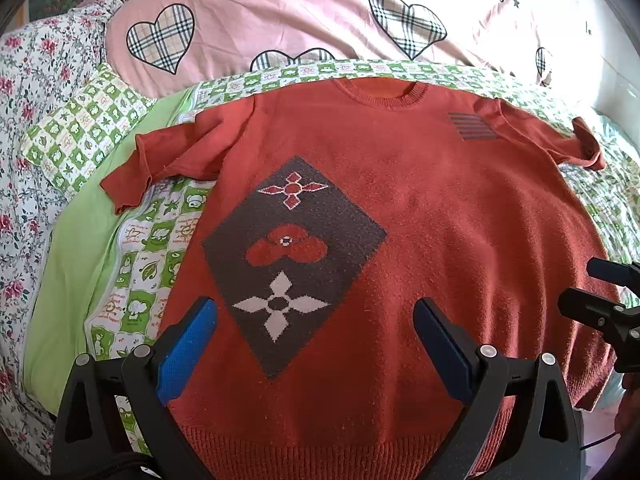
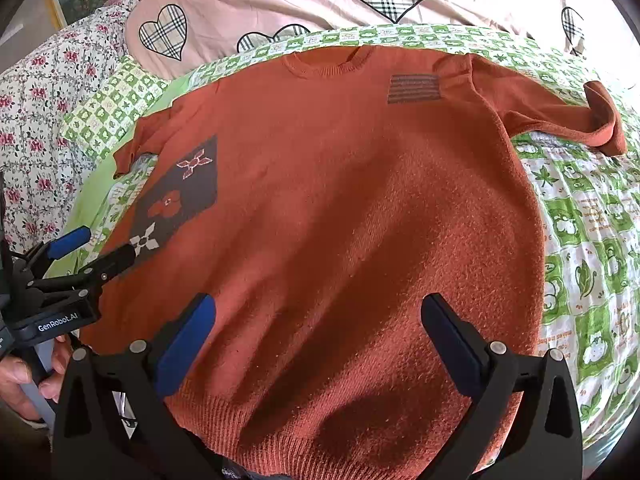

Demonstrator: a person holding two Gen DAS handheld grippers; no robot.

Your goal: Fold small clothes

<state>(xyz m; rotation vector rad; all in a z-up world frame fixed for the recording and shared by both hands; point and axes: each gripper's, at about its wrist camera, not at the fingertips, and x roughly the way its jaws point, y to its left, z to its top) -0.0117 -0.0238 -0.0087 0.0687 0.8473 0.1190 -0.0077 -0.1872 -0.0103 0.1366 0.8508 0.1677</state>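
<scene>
A rust-orange knit sweater (image 1: 420, 208) lies flat, front up, on the bed, neck away from me, both sleeves spread out. It has a brown diamond patch with flowers (image 1: 294, 256) and a small striped patch (image 1: 472, 126). It also shows in the right wrist view (image 2: 340, 200). My left gripper (image 1: 316, 320) is open and empty above the lower left body near the hem. My right gripper (image 2: 320, 320) is open and empty above the lower right body. The left gripper also shows at the left edge of the right wrist view (image 2: 96, 246), open.
The sweater rests on a green-and-white checked cartoon quilt (image 2: 580, 240). A pink duvet with plaid hearts (image 1: 300, 12) lies behind it. A floral sheet (image 1: 24, 120) and a matching pillow (image 1: 80, 128) are at the left.
</scene>
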